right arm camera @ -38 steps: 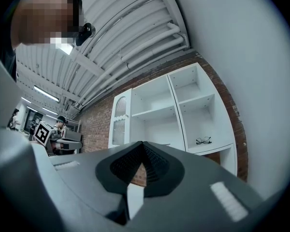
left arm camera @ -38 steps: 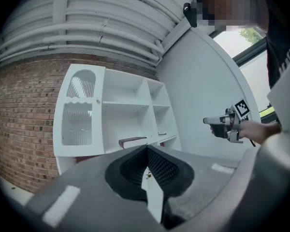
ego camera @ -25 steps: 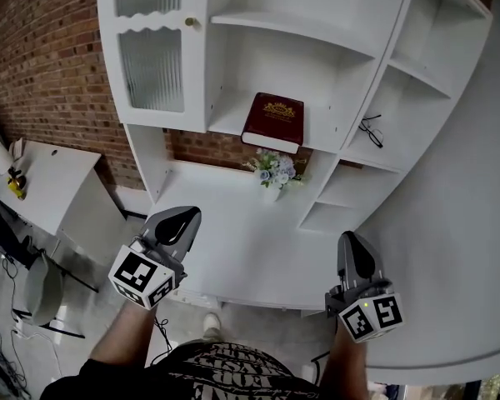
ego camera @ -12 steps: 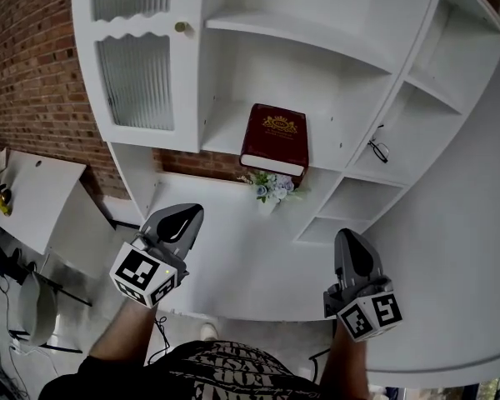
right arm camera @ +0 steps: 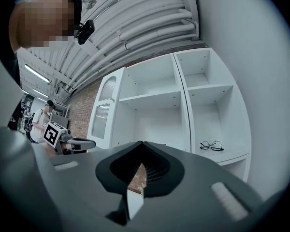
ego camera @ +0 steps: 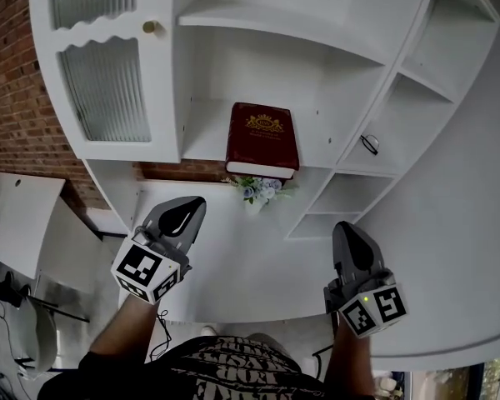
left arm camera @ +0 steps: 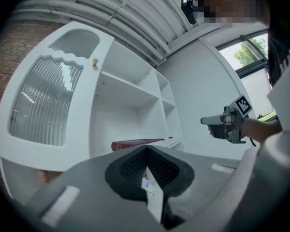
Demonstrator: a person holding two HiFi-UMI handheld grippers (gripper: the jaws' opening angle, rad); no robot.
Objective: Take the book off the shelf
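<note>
Both grippers have closed in on the shelf (ego camera: 202, 132). The book (ego camera: 262, 138) now lies nearer, flat on its ledge, ahead of and above both jaw pairs and well apart from either. Left gripper (ego camera: 186, 212) and right gripper (ego camera: 351, 238): jaws pressed together, apparently holding nothing. Approach under way; no contact yet.

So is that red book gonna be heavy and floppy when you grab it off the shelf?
Probably on the heavy side: the book looks thick. Likely stiff, not floppy, since it seems to have a hard cover with gold print. It lies flat on the shelf, so a push should make it slide rather than tip or roll.
</note>
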